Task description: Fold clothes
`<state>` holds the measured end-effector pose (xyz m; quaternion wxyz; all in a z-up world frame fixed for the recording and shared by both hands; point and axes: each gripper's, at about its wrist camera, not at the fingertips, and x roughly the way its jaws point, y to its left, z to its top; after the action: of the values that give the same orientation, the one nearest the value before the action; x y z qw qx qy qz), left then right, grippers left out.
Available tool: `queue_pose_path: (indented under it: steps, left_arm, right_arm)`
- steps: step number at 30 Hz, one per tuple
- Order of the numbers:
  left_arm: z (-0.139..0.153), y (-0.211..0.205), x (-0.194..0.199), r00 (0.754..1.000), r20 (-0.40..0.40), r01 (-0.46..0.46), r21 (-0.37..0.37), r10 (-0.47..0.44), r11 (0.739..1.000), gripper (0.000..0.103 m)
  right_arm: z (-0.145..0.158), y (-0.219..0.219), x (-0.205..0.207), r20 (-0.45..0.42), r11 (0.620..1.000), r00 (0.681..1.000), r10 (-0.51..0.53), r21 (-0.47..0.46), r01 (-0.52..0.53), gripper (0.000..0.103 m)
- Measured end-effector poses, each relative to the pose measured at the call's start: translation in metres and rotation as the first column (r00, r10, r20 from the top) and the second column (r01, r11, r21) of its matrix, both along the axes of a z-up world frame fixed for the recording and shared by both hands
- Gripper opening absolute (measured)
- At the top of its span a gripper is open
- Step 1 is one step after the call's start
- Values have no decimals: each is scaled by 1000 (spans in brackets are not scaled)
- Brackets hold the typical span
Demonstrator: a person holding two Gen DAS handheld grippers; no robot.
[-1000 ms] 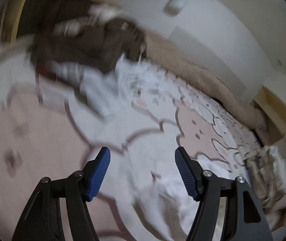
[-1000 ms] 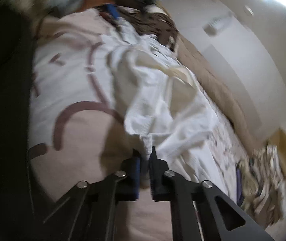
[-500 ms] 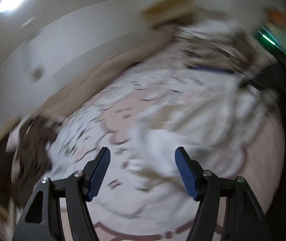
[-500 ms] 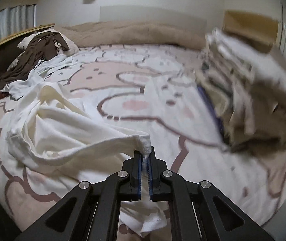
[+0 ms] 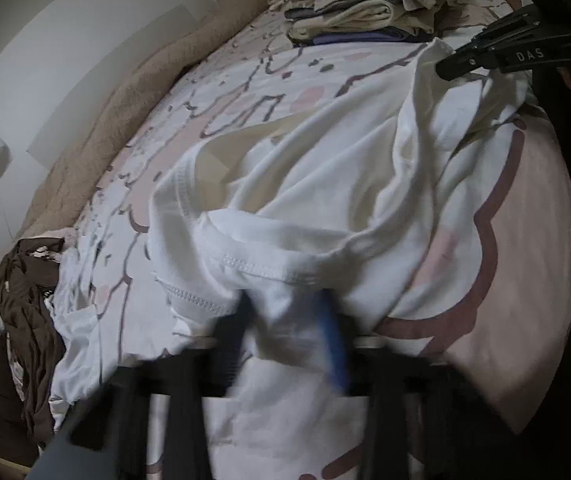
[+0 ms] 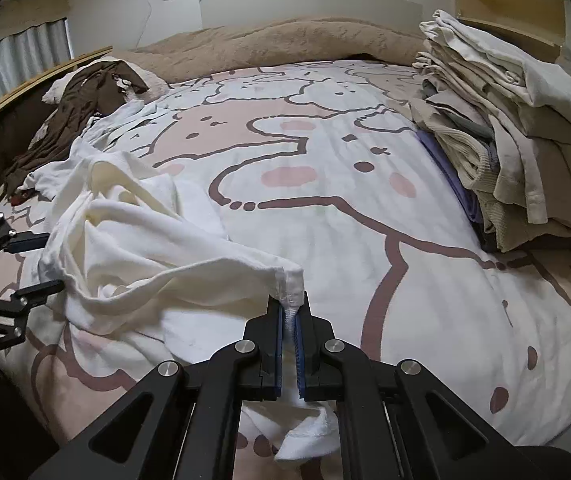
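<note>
A white T-shirt lies crumpled on the bed's pink cartoon cover. My left gripper is blurred at the bottom of its own view. Its jaws are closing on a bunch of the shirt near a stitched hem, and cloth fills the gap. From the right wrist view this left gripper reaches into the shirt from the left edge. My right gripper is shut on a hem corner, lifted slightly off the bed, with the cloth hanging below the pads. It appears as a black tip at the shirt's far side.
A tall stack of folded clothes stands on the bed's right side. A brown garment and more white cloth lie at the far left by the wooden bed frame. A beige blanket runs along the wall.
The left gripper rolled, swung across the bed and came down on the white shirt, its jaws going from wide open to closed around cloth. The right gripper kept its hold on the hem and levelled out.
</note>
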<state>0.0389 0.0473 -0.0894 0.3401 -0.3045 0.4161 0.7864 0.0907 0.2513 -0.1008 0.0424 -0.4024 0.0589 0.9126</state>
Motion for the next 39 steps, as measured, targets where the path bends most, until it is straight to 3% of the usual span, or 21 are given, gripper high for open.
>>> queue_pose_path:
  steps: [2,7,11,16,18,21,24,26,28,31,32,33,34,35,37,39]
  left_arm:
    - [0,-2,3,1000,15,-7,8,7,1000,10]
    - [27,-17,18,998,11,-67,114,66,991,9]
    - [69,-37,27,986,-11,-156,279,166,948,9]
    - [137,-61,28,946,-54,-254,494,321,832,8]
    - [169,-68,29,921,-93,-263,570,379,778,8]
    - [238,-74,44,865,-204,-213,677,458,704,6]
    - [313,-85,68,784,-311,-130,763,537,633,1]
    - [369,-96,88,756,-338,-64,814,561,577,1]
    - [409,-103,105,748,-352,-20,835,562,550,1]
    - [440,-109,127,800,-324,-11,833,505,553,1]
    - [436,-109,130,828,-308,-12,826,469,564,3]
    - [425,-106,134,855,-287,-17,817,432,576,5]
    - [413,-104,138,881,-261,-22,810,394,586,17]
    - [393,-100,140,911,-218,-29,812,349,583,35]
    - [353,-92,145,959,-127,-44,814,251,580,51]
    - [312,-77,147,992,-15,-60,822,126,566,52]
  right_arm:
    - [0,1,1,-3,1000,1000,3,-8,-3,6]
    - [4,2,5,-32,1000,999,10,-24,-10,6]
    - [24,-2,17,-127,999,992,24,-19,-27,6]
    - [82,-15,38,-288,996,954,86,46,-76,6]
    - [123,-23,43,-357,988,924,137,119,-100,6]
    - [189,-36,49,-436,959,870,228,254,-124,6]
    - [258,-54,61,-498,900,806,322,424,-97,6]
    - [308,-64,72,-525,858,763,377,509,-73,6]
    - [354,-73,86,-547,829,728,415,556,-54,6]
    - [398,-79,110,-581,804,686,438,595,-9,6]
    - [405,-79,119,-591,794,679,435,607,19,6]
    - [408,-77,126,-601,789,674,430,613,44,6]
    - [409,-72,134,-612,789,669,423,612,61,6]
    - [409,-67,143,-623,790,663,415,608,76,6]
    - [408,-56,156,-639,790,656,403,604,103,6]
    - [407,-47,166,-645,786,656,391,605,126,6]
